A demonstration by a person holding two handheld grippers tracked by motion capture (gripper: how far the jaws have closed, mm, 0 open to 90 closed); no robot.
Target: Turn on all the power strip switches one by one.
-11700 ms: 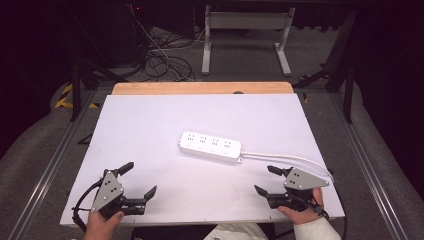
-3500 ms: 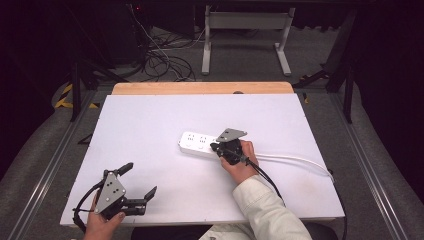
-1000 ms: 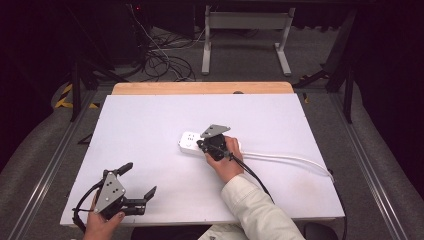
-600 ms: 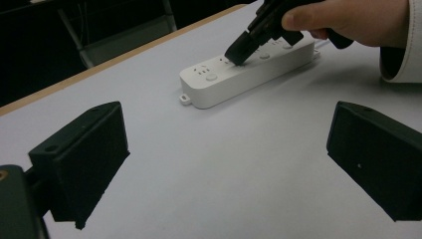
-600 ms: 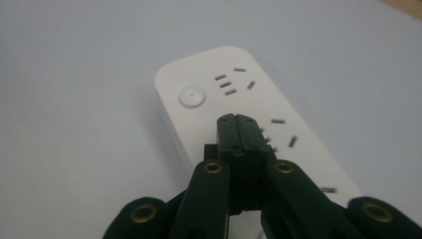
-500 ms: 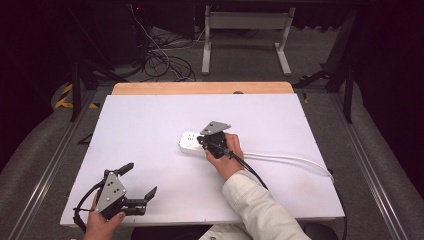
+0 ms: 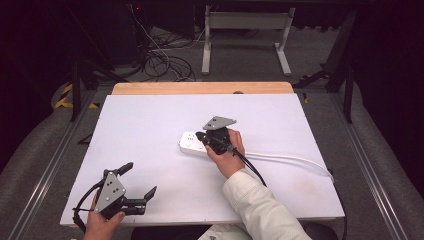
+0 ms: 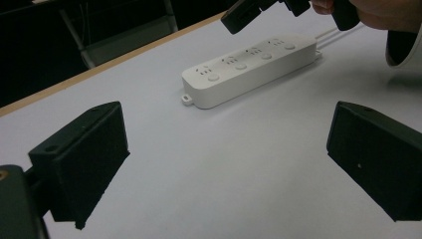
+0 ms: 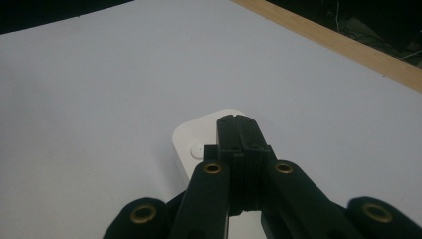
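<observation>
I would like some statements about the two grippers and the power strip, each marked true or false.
1. The right gripper has its jaws pressed together above the white power strip. True.
2. The left gripper is shut on the strip's cable. False: its jaws stand wide apart near the table's front edge, holding nothing.
3. The power strip lies flat on the white table. True.
4. The strip's cable runs toward the person's left. False: it runs toward the right edge.
5. A plug sits in one socket. False: the sockets in sight are empty.
</observation>
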